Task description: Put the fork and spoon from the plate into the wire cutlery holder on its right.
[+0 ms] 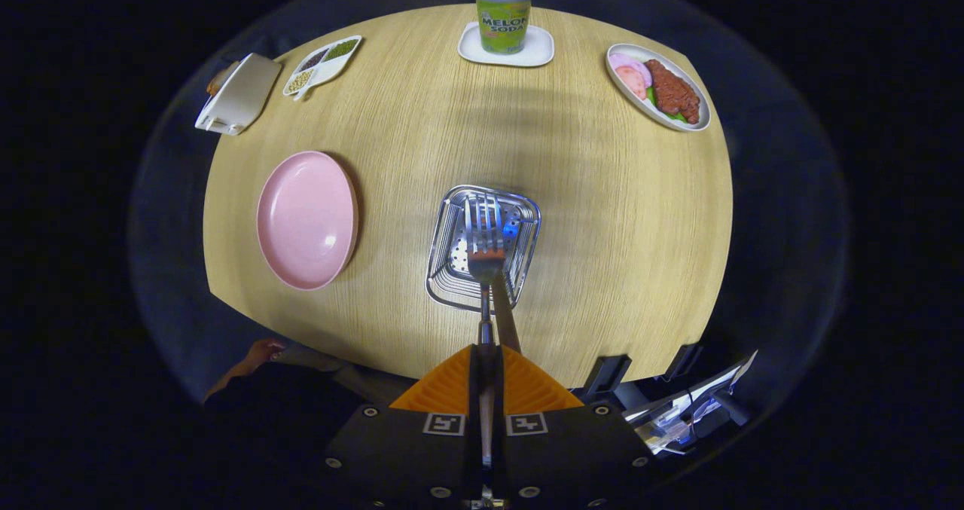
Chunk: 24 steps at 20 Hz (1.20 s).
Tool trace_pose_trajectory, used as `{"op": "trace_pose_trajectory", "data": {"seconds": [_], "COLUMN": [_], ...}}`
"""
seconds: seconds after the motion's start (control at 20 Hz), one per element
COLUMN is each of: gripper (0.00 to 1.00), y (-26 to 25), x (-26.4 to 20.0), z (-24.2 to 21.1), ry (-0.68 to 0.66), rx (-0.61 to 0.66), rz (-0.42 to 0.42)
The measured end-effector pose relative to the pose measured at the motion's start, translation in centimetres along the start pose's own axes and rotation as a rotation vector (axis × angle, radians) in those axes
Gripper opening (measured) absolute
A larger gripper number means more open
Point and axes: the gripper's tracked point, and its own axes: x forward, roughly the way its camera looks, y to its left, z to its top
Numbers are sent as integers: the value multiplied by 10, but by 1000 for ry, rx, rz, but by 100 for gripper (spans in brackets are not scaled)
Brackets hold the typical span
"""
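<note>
fork (486, 250) pinched by its handle in the closed tongs (486, 378), tines hanging over the wire holder (482, 246) at frame centre. plate (307, 220) at left, bare. next: lower, then release inside the holder. spoon: cannot tell where.

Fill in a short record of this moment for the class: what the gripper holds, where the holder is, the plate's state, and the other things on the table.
gripper: shut on fork handle
fork: tines forward, over the wire cutlery holder
wire cutlery holder: just ahead of fingers, right of plate
pink plate: bare, no cutlery
spoon: cannot tell
far side: soda can on coaster, food plate, divided dish
</note>
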Motion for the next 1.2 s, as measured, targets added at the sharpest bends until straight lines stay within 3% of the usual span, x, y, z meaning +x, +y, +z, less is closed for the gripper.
{"op": "trace_pose_trajectory", "data": {"seconds": [0.35, 0.6, 0.85, 1.2], "gripper": [6, 9, 11, 9], "y": [5, 10, 6, 17], "x": [12, 12, -7, -78], "z": [3, 15, 39, 76], "ry": [164, 164, 6, -392], "rx": [79, 94, 164, 257], "rz": [99, 122, 119, 117]}}
